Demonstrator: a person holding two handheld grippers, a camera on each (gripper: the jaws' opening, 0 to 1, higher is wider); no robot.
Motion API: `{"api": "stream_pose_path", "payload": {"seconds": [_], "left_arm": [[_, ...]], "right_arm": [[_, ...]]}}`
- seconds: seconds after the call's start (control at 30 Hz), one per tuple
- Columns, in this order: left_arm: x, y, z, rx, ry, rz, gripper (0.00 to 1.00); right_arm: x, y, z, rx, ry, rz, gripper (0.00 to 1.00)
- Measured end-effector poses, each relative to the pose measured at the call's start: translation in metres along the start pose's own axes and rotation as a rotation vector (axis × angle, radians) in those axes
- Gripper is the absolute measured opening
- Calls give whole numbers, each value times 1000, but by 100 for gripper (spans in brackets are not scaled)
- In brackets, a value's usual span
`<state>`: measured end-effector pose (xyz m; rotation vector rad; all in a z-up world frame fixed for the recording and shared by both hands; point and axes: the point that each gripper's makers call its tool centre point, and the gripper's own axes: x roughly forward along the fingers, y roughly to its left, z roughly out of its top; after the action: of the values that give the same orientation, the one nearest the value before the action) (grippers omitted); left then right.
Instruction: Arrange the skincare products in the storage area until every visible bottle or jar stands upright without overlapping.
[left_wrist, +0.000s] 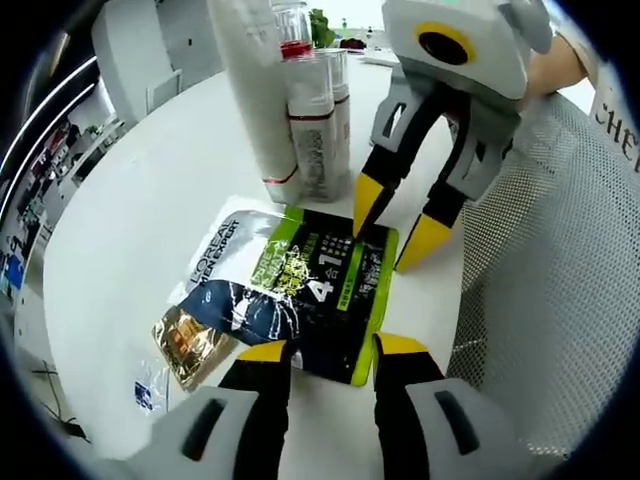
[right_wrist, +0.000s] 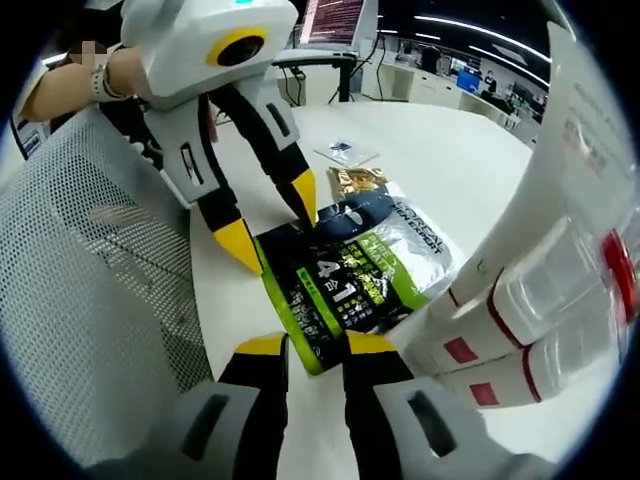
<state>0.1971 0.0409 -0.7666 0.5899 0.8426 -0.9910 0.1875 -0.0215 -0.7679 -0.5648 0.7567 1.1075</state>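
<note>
Your left gripper (left_wrist: 330, 350) has its yellow tips apart, straddling the near edge of the flat packet (left_wrist: 300, 290) with nothing clamped. Your right gripper (right_wrist: 315, 345) is likewise apart at the opposite short edge, tips resting at the green border. Each one faces the other across the packet, which lies flat on the white table (left_wrist: 130, 200), just beside the mesh tray (left_wrist: 550, 270).

To do this well, I'd close one pair on the packet's rim only, not both, or you will tug against yourself. Slide a lower tip under the edge first; the foil looks slick and thin.

Lift slowly, since the white bottles (left_wrist: 300, 110) stand close behind it, upright and touching one another, and a swinging packet could knock them over. A small clear sachet (right_wrist: 345, 152) lies well apart.
</note>
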Motion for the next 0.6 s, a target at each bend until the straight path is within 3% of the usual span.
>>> {"api": "stream_pose_path", "payload": {"seconds": [0.6], "left_arm": [[4, 16, 5, -2, 1, 10, 30]], "right_arm": [[7, -14, 5, 34, -8, -31, 21]]}}
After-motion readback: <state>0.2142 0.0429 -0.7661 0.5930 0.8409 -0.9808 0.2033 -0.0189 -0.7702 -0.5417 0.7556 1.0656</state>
